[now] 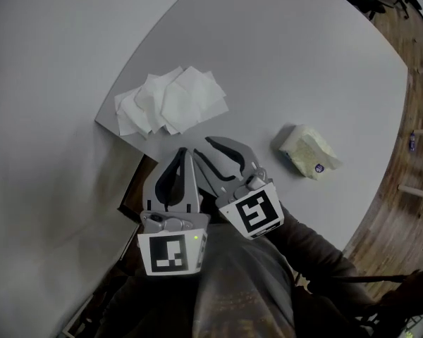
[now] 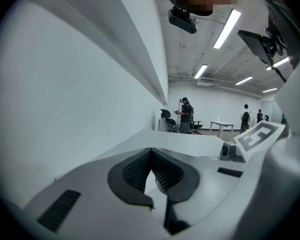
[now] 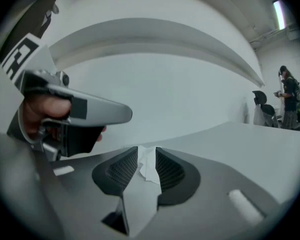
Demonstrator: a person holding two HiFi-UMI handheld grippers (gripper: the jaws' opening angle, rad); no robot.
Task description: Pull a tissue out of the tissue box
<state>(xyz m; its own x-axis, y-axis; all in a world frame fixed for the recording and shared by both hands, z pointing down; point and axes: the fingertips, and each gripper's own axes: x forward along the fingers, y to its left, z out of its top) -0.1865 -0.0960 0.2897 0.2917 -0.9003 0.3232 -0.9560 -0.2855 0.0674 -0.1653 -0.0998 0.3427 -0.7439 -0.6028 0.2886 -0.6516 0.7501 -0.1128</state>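
The tissue box is a soft cream pack (image 1: 309,152) lying on the white table (image 1: 282,55), to the right of both grippers. A loose pile of white tissues (image 1: 170,101) sits near the table's near corner. My right gripper (image 1: 201,146) is open just short of that pile; in the right gripper view (image 3: 146,151) a white tissue (image 3: 149,168) shows in the gap and the pads do not press on it. Beside it on the left, my left gripper (image 1: 185,151) is shut with nothing in it, its tips meeting in the left gripper view (image 2: 150,152).
The table's near edge (image 1: 127,138) runs just under the gripper tips, with dark floor below. Wooden floor (image 1: 402,210) lies to the right. The left gripper's body (image 3: 75,111) fills the left of the right gripper view. People and chairs (image 2: 185,115) stand far across the room.
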